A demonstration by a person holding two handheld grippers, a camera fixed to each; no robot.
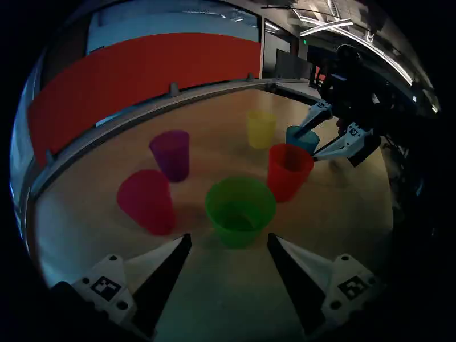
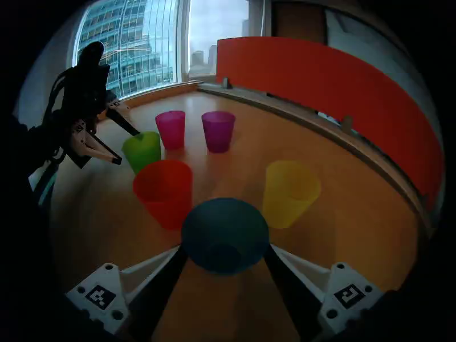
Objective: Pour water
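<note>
Several coloured plastic cups stand upright on a wooden table. My left gripper is open, and a green cup stands just ahead between its fingertips, with a gap showing on the left side. My right gripper is open, its fingers flanking a teal cup close to the rim. In the left gripper view the right gripper straddles the teal cup behind a red cup. The right gripper view has the left gripper at the green cup.
A red cup and a yellow cup stand beside the teal one. A pink cup and a purple cup stand farther back. A red wall panel runs behind the table's far edge, and windows lie to the left.
</note>
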